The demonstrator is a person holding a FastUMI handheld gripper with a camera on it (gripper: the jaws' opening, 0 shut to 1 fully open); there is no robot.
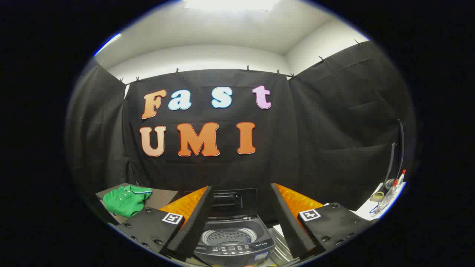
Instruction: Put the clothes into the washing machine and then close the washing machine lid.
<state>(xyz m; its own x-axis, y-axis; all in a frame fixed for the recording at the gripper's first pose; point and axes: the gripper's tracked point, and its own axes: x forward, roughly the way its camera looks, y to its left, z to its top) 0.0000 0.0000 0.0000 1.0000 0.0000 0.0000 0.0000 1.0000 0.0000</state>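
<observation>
Right now we hold the claw (241, 218) above a small top-loading washing machine (233, 241), its two fingers spread wide with nothing between them. We see the machine in the gap between the fingers, just below and ahead of them; its lid (232, 200) stands raised at the far side and the perforated drum (226, 236) looks bare, with a control panel along the near rim. A folded green polo shirt (126, 200) lies on a brown board (163, 194) to the far left, well apart from the machine and beyond the left finger. To the far right, some bottles (387, 196) stand on a white worktop (365, 211). We judge the task hardly begun: the shirt is yet to be grasped and dropped into the drum, and the lid is yet to be closed.
</observation>
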